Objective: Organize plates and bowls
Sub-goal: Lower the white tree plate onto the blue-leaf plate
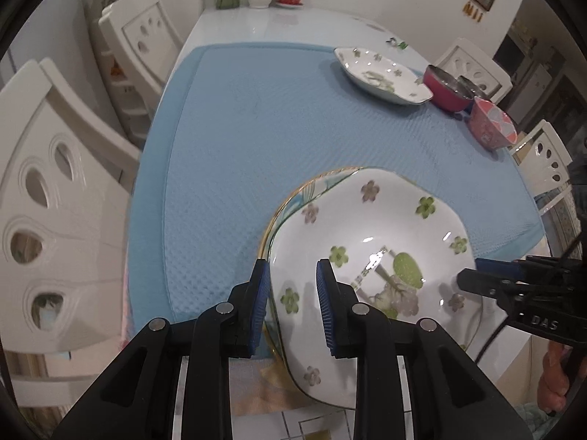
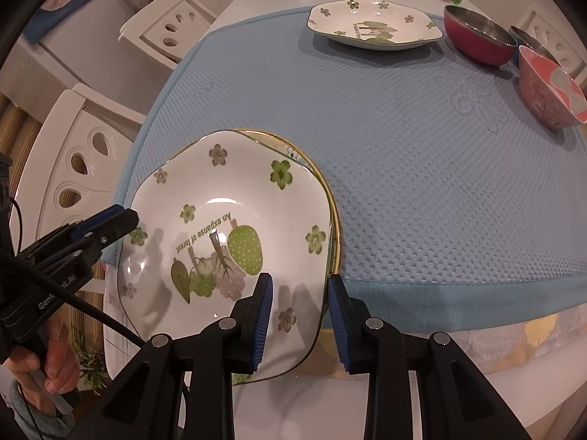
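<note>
Left wrist view: we hold the left gripper (image 1: 291, 286) clamped on the near-left rim of the flowered plate (image 1: 385, 227), which sits on a gold-rimmed plate (image 1: 273, 216).
Right wrist view: our right gripper (image 2: 299, 302) is clamped on the opposite rim.
Done so far: we judge one plate stacked at the mat's near edge.
Left to do: second flowered plate (image 2: 370, 25), red bowl (image 2: 477, 42), pink bowl (image 2: 550, 88) stand far right, unsorted.
Surface: blue waffle mat (image 2: 422, 168) over a white table (image 1: 279, 24).
Room: white chairs (image 1: 51, 201), vase, framed pictures.
</note>
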Action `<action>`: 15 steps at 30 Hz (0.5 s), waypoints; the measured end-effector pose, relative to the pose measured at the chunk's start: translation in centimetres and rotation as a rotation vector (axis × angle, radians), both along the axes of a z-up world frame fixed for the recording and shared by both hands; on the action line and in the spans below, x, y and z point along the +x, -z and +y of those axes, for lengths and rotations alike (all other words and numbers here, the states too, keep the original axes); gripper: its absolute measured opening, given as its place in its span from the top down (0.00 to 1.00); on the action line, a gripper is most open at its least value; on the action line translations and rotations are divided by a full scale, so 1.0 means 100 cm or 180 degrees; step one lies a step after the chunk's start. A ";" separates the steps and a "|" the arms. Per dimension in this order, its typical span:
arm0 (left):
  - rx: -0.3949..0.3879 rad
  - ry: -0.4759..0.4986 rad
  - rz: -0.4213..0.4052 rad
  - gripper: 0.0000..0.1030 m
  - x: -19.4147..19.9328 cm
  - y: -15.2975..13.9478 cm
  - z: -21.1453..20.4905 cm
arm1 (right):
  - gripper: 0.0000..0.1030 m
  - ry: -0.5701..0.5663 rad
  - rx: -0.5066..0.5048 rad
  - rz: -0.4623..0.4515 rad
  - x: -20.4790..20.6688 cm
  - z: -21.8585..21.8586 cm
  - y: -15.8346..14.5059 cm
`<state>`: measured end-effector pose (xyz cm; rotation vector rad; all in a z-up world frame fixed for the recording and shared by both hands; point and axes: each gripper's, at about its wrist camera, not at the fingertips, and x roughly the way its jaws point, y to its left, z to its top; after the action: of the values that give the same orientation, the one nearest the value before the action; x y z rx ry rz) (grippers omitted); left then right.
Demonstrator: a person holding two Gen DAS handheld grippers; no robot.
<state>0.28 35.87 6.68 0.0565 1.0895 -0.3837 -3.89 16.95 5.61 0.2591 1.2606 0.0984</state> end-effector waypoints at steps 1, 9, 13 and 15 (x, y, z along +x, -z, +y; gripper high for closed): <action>0.0020 0.0009 -0.0009 0.77 0.001 -0.001 0.000 | 0.71 0.0010 0.0005 -0.0001 0.001 0.000 0.000; 0.0108 -0.0031 0.0050 0.77 0.004 0.008 0.008 | 0.71 0.0112 0.0084 -0.0013 0.017 0.001 -0.003; -0.0012 -0.0103 0.0153 0.77 0.007 0.013 0.015 | 0.71 0.0141 0.0098 -0.0038 0.020 0.002 -0.002; -0.0103 -0.0147 0.0203 0.77 0.010 0.015 0.018 | 0.71 0.0155 0.0107 -0.0030 0.022 0.002 -0.002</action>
<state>1.23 37.66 5.22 -0.0096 1.1453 -0.3634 -1.68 17.13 5.80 0.3177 1.2434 0.0791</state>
